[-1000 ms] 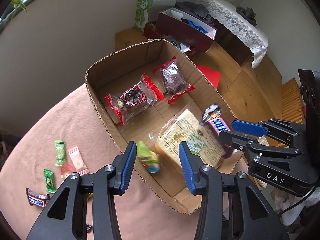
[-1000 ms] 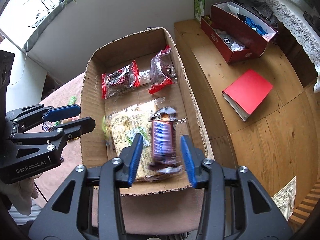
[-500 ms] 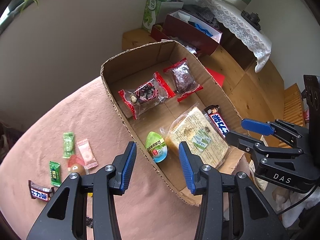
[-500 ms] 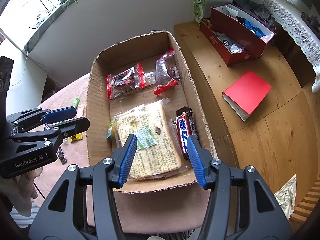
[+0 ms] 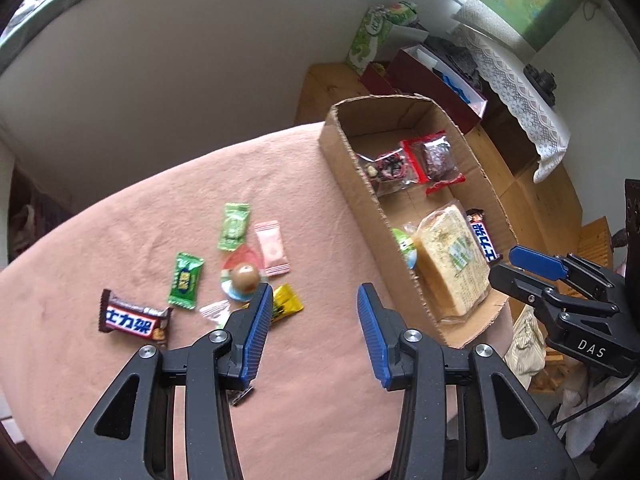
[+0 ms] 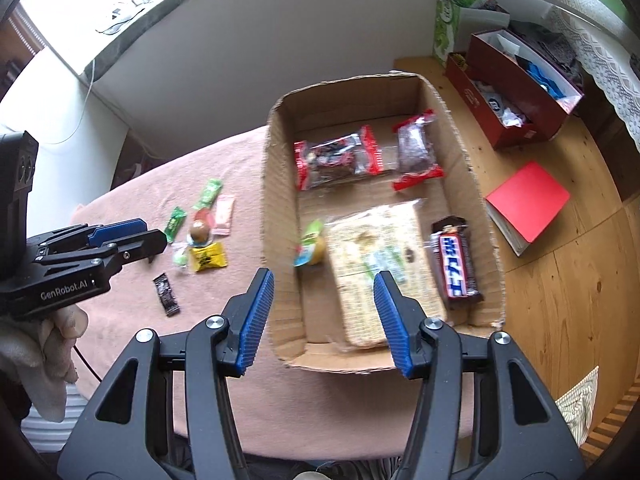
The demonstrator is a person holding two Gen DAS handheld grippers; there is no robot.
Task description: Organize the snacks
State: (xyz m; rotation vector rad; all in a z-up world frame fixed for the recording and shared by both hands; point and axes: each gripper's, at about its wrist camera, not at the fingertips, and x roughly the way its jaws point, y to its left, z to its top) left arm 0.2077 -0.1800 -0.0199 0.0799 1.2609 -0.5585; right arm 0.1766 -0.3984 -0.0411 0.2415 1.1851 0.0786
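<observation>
A cardboard box [image 6: 280, 160] [image 5: 344, 160] sits on the pink cloth and holds two red-edged snack bags [image 6: 338, 156], a flat cracker pack [image 6: 380, 256], a Snickers bar [image 6: 454, 260] and a green jelly cup [image 6: 310, 248]. Loose candies lie left of the box: another Snickers bar [image 5: 134, 318], green sweets [image 5: 185, 280], a pink sweet [image 5: 273, 248], a round brown candy [image 5: 245, 276] and a yellow sweet [image 5: 285, 302]. My left gripper [image 5: 314, 320] is open and empty above the cloth, right of the candies. My right gripper [image 6: 322, 312] is open and empty over the box's near end.
A small dark wrapper [image 6: 166, 294] lies on the cloth near the left gripper. A red book [image 6: 528, 202] lies on the wooden bench right of the box. A dark red box [image 6: 516, 84] and a green tissue carton [image 6: 446, 30] stand at the back.
My left gripper swung left from over the box to above the cloth near the loose candies. The jelly cup and Snickers bar dropped into the box; my right gripper shifted left.
</observation>
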